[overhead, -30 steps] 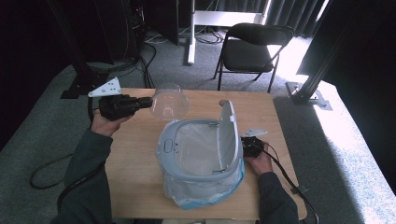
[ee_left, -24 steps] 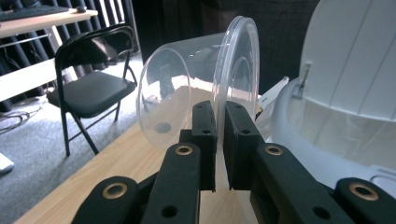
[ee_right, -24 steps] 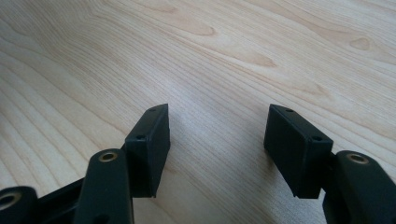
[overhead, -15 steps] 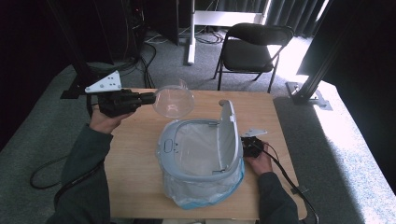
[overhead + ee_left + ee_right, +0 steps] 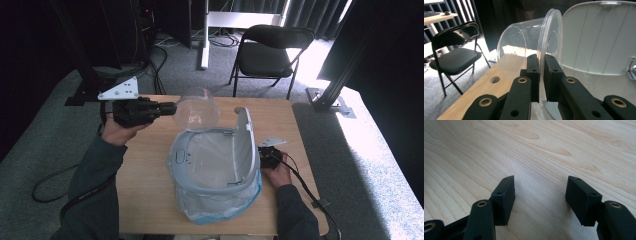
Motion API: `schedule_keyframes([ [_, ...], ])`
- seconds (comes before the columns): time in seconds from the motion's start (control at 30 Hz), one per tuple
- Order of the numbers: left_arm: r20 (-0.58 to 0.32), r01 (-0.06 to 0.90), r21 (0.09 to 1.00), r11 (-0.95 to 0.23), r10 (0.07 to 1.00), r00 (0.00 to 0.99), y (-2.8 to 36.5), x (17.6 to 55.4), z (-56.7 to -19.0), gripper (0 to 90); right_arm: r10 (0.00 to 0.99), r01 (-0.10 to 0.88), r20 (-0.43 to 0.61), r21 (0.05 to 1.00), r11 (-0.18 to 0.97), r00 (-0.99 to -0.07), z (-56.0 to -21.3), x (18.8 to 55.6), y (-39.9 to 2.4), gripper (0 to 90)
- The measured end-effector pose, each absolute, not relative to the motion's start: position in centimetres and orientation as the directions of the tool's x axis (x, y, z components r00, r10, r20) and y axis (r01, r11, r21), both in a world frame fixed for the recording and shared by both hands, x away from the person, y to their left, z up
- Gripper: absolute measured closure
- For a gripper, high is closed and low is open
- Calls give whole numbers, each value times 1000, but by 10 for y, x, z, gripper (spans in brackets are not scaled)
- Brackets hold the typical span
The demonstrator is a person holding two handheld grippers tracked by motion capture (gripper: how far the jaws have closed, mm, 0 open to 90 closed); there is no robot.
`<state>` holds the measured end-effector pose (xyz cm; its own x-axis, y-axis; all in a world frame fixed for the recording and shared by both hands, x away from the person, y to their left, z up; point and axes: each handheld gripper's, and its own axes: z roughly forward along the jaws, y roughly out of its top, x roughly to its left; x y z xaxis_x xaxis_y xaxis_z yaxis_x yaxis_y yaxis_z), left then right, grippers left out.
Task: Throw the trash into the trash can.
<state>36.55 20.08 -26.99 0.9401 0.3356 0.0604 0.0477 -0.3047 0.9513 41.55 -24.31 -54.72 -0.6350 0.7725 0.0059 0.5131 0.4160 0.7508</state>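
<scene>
A clear plastic cup [image 5: 196,110] hangs on its side above the back of the wooden table [image 5: 145,170], just behind the open grey bin [image 5: 181,152]. My left gripper [image 5: 172,107] is shut on the cup's rim. In the left gripper view the black jaws [image 5: 541,62] pinch the thin wall of the cup [image 5: 524,50], with the bin's raised lid [image 5: 599,37] behind it. My right gripper [image 5: 267,157] rests low by the bin's right side. The right gripper [image 5: 540,187] stands open over bare wood [image 5: 536,145], nothing between its pads.
The bin is lined with a clear bag [image 5: 220,210] that bulges out at the front, and its lid [image 5: 243,135] stands upright. A black folding chair [image 5: 270,55] sits behind the table. Cables [image 5: 305,185] trail from my right hand.
My left gripper has carried the cup up and to the right, closer to the bin's back rim. The right gripper has stayed where it was.
</scene>
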Motion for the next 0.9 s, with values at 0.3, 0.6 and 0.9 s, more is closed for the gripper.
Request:
schedule_keyframes([
  [0.3,52,38,955,-296,292,955,194,354,-269,842,774,514,6,751,415,-634,-547,415,-243,398],
  [0.6,60,16,955,-295,246,967,183,345,-266,840,773,514,6,750,416,-635,-547,415,-243,398],
  [0.9,67,-11,948,-319,166,984,175,341,-272,668,773,514,7,750,415,-634,-547,415,-243,399],
])
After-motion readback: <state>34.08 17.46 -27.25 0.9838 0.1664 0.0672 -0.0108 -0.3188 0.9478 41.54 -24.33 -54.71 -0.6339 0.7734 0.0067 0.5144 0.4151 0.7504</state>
